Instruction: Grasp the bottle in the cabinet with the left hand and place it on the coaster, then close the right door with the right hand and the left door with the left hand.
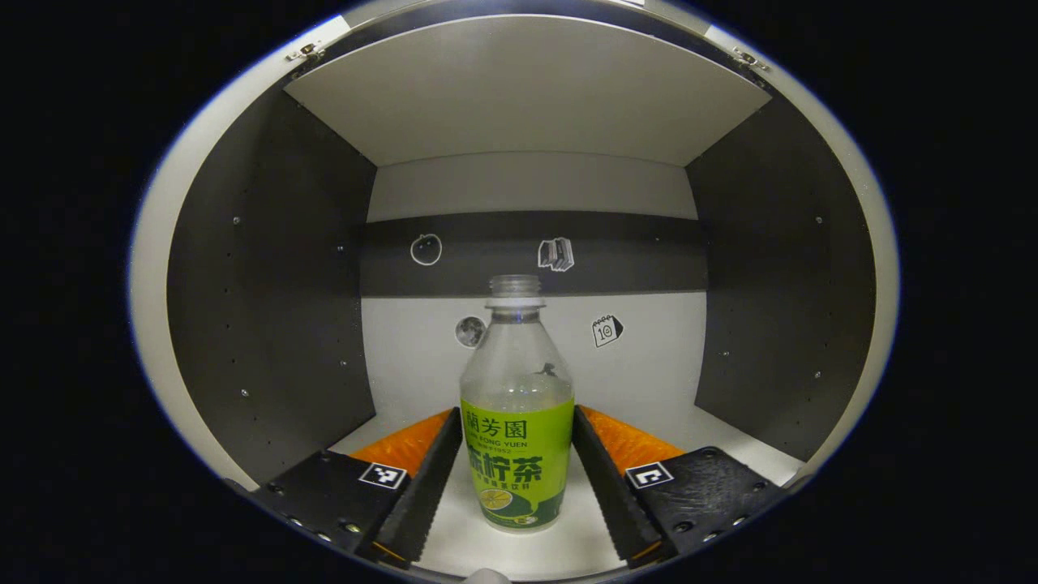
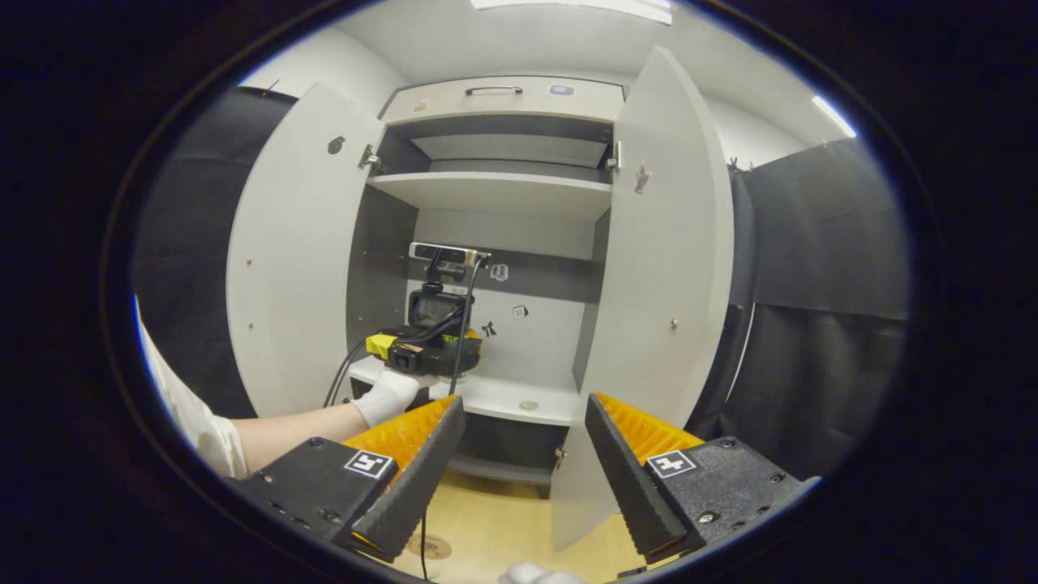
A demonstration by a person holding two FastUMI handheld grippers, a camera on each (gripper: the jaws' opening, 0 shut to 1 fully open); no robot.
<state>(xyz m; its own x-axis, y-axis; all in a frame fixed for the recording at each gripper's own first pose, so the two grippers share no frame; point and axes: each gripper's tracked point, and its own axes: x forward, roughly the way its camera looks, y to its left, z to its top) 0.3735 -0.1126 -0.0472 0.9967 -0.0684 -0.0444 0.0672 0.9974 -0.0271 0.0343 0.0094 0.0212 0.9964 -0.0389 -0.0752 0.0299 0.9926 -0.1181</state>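
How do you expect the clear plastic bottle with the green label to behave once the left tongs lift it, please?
The clear plastic bottle with the green label looks empty and uncapped, so it is probably very light. Its thin walls may dent under the left tongs. Tall and narrow, it could tip easily if nudged on the white cabinet shelf.

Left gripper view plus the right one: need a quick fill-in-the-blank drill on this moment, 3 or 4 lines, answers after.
1. The bottle stands upright between the left gripper's two ____.
2. The bottle has no ____ on its neck.
3. Both cabinet doors, the left door and the right door, are ____.
4. The right gripper hangs outside the cabinet with its fingers ____, holding nothing.

Missing words: fingers; cap; open; apart
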